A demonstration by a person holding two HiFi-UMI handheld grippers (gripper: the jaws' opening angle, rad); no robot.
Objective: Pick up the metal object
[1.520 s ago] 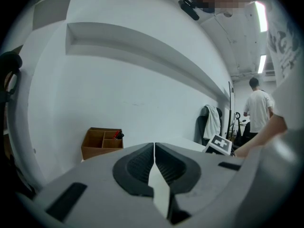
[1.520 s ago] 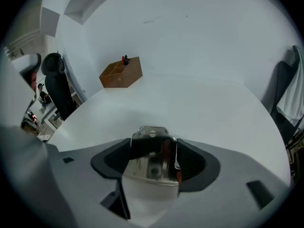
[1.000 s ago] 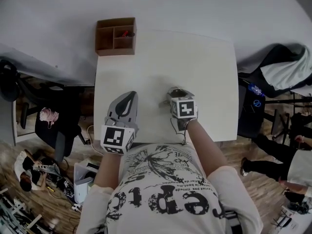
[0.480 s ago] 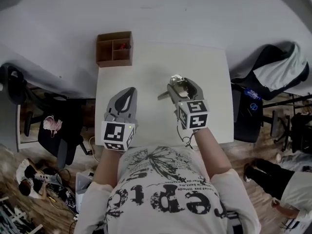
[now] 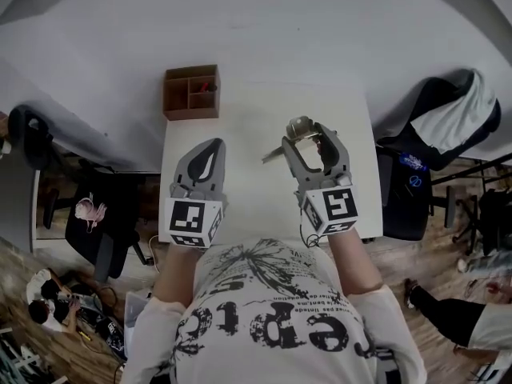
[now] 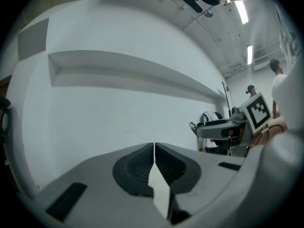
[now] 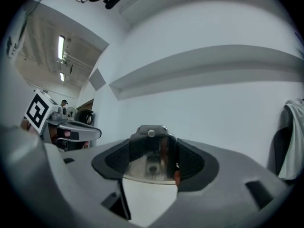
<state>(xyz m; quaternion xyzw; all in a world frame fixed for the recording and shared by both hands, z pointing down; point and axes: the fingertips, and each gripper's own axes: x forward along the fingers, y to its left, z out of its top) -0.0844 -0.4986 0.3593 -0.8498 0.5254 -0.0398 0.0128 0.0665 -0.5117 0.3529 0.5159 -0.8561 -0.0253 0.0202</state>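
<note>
1. At the far left of my head view a black chair stands beside the white table.
2. A brown cardboard box with compartments sits at the table's far left corner. One right-hand compartment holds something small and red that I can't identify.
3. The left gripper hovers over the table's left half. Its own view shows the dark ribbed pads pressed together with nothing between them. Its cube carries a black-and-white square marker, no words.
4. My shirt has large black lettering, too warped for me to read as a word.
5. The right gripper is over the table's right half, clamped on the metal object. It is a shiny piece with a screw at its top edge, wedged between both pads. In the head view a thin metal arm sticks out left of the jaws. Its cube also bears only a square marker.
6. A black-and-white jacket drapes over furniture right of the table.
</note>
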